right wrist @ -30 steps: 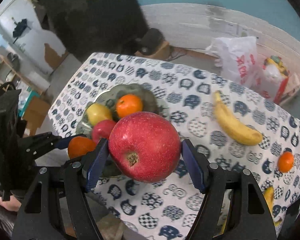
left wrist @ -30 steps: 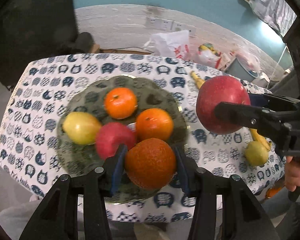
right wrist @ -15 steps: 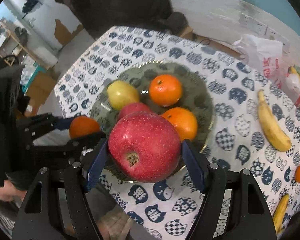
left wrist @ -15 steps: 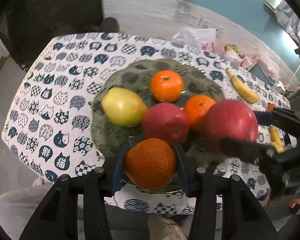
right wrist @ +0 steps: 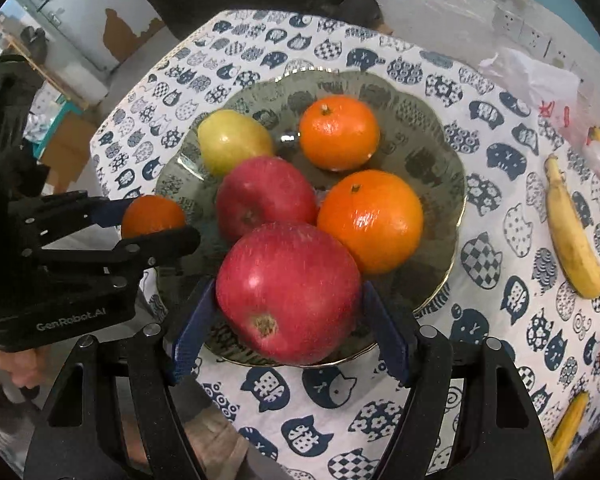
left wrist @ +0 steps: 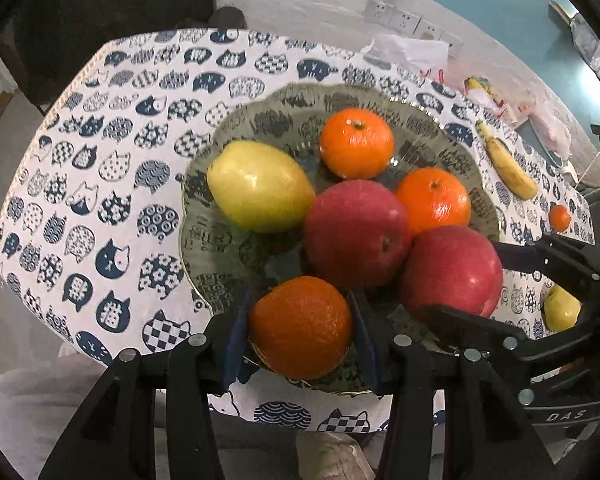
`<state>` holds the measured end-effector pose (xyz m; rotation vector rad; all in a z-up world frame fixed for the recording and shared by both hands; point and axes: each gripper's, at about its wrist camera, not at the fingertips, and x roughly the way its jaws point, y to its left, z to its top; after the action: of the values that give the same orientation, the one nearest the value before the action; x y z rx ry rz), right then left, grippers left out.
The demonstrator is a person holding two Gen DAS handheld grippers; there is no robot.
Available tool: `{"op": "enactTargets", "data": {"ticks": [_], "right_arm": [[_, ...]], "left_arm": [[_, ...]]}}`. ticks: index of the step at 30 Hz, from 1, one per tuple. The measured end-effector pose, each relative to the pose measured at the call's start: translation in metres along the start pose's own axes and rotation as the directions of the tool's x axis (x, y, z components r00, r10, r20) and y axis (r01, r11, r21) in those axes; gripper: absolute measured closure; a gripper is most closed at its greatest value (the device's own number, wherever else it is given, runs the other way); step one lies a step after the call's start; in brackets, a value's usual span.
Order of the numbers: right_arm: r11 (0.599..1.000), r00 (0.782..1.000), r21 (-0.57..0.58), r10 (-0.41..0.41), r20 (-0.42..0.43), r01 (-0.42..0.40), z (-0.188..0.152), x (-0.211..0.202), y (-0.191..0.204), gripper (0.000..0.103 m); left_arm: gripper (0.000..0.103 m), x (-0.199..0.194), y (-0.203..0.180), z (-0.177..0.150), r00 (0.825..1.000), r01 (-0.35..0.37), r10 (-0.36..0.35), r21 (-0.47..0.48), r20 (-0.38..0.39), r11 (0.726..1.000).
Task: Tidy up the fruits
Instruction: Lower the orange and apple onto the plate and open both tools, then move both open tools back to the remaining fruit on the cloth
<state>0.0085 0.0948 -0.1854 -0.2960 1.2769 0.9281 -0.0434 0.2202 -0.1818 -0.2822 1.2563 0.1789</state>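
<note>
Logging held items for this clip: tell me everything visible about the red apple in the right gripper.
The large red apple is glossy, faintly streaked and speckled, its brown calyx end facing the right wrist camera. It sits between the blue pads of the right gripper, which is shut on it, over the near rim of the patterned glass plate. Whether it rests on the plate or touches the smaller apple behind is unclear.

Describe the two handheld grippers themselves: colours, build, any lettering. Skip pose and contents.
Both are matte black plastic with angular, strutted fingers, silver screw heads at the joints and dark blue textured pads. The left gripper has a body printed "GenRobot.AI" in pale letters, seen from the right wrist view. The right gripper shows pale lettering "DAS" on its body in the left wrist view. No cables show.
</note>
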Motion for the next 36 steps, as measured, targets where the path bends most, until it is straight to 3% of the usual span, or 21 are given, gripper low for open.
{"op": "enactTargets", "data": {"ticks": [4, 8, 15, 25, 36], "right_arm": [[1.000, 1.000, 0.024, 0.016, -0.006, -0.016, 0.001, 0.002, -0.004, 0.028], [0.998, 0.999, 0.053, 0.038, -0.016, -0.037, 0.001, 0.002, -0.007, 0.028], [0.998, 1.000, 0.056, 0.028, 0.013, -0.029, 0.002, -0.013, -0.008, 0.028], [0.998, 0.996, 0.050, -0.038, 0.085, 0.034, -0.003, -0.052, -0.020, 0.028], [0.980, 0.974, 0.115, -0.181, 0.139, 0.165, -0.027, -0.107, -0.057, 0.027]], "left_arm": [[0.053, 0.005, 0.004, -0.001, 1.000, -0.002, 0.001, -0.023, -0.024, 1.000], [0.040, 0.002, 0.005, -0.001, 1.000, -0.015, 0.014, -0.029, -0.016, 0.999], [0.037, -0.005, -0.002, -0.001, 1.000, -0.019, 0.019, -0.011, -0.013, 1.000], [0.036, -0.032, -0.028, 0.002, 0.999, 0.017, -0.017, 0.020, 0.034, 1.000], [0.031, -0.044, -0.096, 0.007, 0.998, 0.017, -0.027, 0.161, 0.063, 0.987]]}}
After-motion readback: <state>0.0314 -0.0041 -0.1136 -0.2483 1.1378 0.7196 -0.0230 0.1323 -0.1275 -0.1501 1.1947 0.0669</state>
